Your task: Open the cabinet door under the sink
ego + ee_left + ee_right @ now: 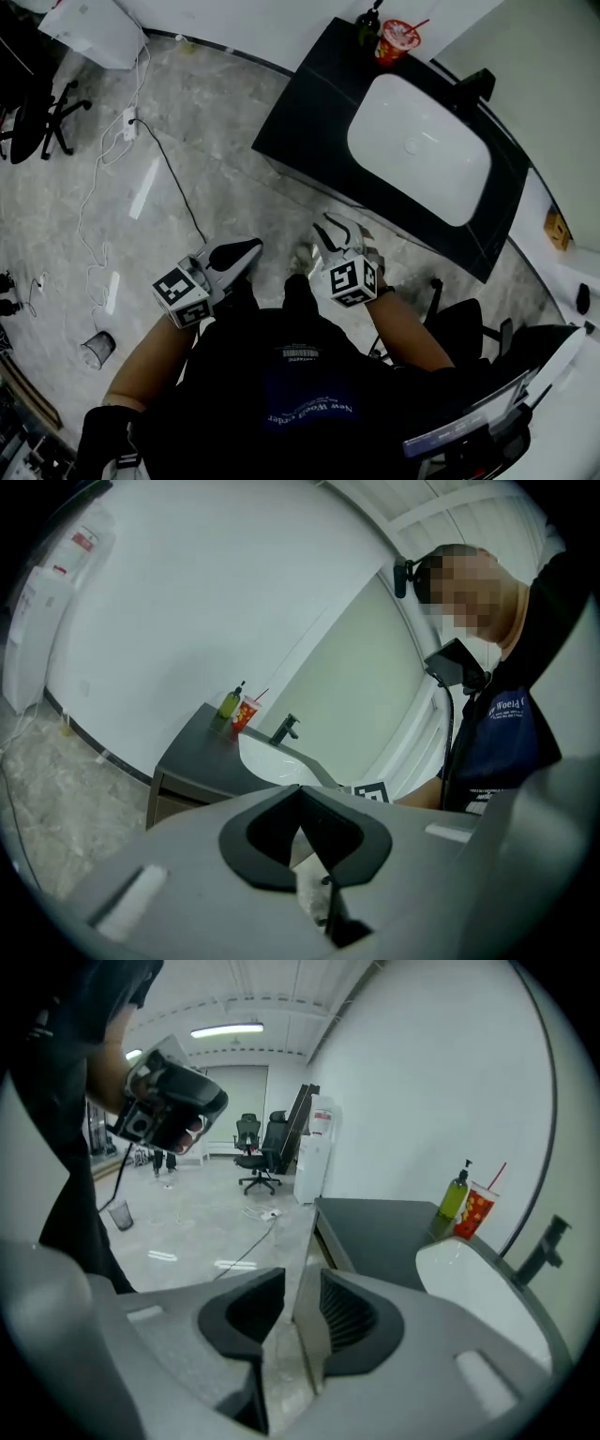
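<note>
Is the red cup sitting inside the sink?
No, the cup stands on the counter beside the bottle, outside the sink.

Left tool (251,251), right tool (328,230) — two; sink (419,148), faucet (472,86), bottle (367,26), cup (397,39) — one each.

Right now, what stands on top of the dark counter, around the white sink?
At one corner stand a green pump bottle and a red cup with a straw; a black tap sits beside the basin. The cup's contents are hidden.

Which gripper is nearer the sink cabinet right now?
Right. The right gripper is close to the front edge of the sink cabinet; the left gripper is farther out over the floor.
</note>
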Available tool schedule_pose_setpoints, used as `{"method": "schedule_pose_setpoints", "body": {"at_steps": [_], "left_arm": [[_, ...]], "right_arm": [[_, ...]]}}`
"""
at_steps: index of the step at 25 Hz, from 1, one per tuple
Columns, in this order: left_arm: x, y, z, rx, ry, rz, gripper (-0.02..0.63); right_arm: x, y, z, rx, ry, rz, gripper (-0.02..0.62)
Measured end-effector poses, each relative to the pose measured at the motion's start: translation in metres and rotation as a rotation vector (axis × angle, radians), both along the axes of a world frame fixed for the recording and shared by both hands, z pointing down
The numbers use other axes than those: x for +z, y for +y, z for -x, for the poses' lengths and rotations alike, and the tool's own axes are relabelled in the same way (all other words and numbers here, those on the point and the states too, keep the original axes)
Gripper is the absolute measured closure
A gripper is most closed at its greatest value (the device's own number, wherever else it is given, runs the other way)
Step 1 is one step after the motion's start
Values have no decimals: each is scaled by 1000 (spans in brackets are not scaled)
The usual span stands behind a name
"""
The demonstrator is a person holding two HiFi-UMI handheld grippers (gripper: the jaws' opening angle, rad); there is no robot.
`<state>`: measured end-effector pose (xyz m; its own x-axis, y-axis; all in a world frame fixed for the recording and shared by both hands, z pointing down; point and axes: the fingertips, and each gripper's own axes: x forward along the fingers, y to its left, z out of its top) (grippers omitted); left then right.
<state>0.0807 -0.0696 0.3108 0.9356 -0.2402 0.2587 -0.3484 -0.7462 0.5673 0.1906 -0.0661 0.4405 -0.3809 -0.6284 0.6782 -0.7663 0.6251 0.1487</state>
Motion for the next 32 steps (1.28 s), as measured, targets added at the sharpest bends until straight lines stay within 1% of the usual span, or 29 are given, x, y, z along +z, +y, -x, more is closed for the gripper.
{"method": "schedule_pose_setpoints", "body": {"at_steps": [3, 7, 10, 14, 19, 22, 24, 28, 32], "left_arm": [[24, -3, 11, -3, 29, 38, 607], [55, 15, 48, -31, 29, 88, 607], [79, 26, 79, -26, 21, 134, 607], [104, 39, 109, -27, 7, 162, 607], [120, 43, 137, -9, -3, 155, 607], [131, 42, 144, 3, 0, 144, 607], [139, 43, 147, -5, 4, 135, 607], [154, 49, 156, -18, 8, 158, 607], [167, 60, 166, 15, -16, 176, 607]], "right_arm": [[36, -19, 4, 22, 121, -55, 447], [72, -31, 12, 31, 268, -86, 374], [103, -50, 22, 28, 365, -122, 340], [138, -63, 33, 15, 474, -153, 311], [145, -84, 42, 14, 596, -249, 295], [142, -93, 40, 28, 653, -302, 295], [146, -96, 36, 35, 699, -323, 295], [157, -104, 33, 48, 799, -362, 290], [157, -106, 30, 75, 886, -412, 288]]}}
